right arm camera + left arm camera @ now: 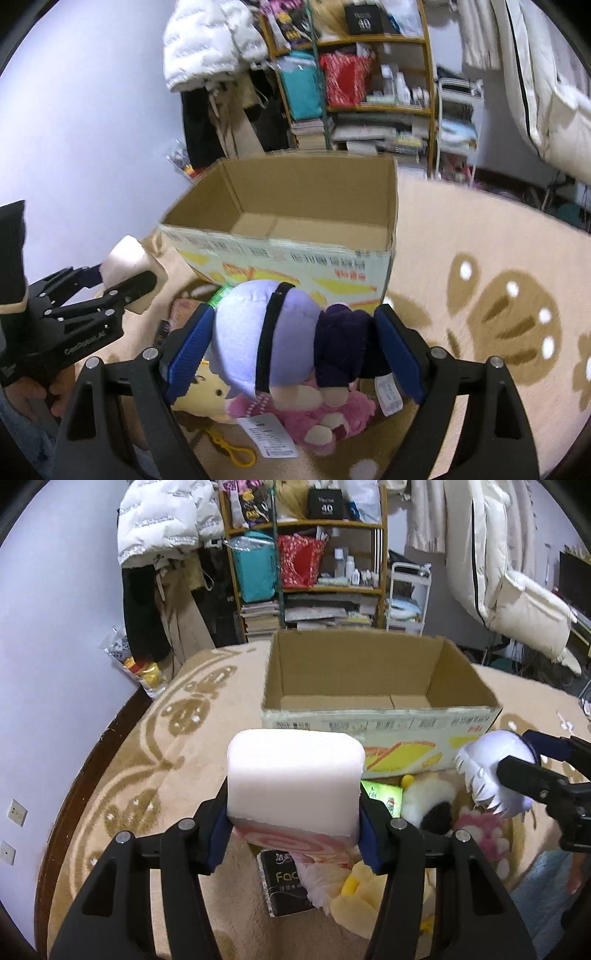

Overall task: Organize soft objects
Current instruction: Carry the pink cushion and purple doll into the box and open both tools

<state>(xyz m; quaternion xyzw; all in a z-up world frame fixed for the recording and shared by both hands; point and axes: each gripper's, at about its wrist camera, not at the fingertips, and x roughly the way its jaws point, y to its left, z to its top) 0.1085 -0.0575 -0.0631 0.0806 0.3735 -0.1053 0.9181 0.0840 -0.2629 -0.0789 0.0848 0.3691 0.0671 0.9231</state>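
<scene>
Your left tongs [293,836] pinch one white tissue pack [294,775]; your right tongs [295,345] pinch one lavender plush doll [258,332]. One open cardboard box [369,716] stands ahead of both. Below them: one pink plush [325,421], one yellow plush [364,897].

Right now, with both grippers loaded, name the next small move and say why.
Probably carry the left gripper forward over the cardboard box and release. Its tissue pack is clamped and lifted, the box ahead looks empty, and the right gripper holds a plush doll alongside.
</scene>
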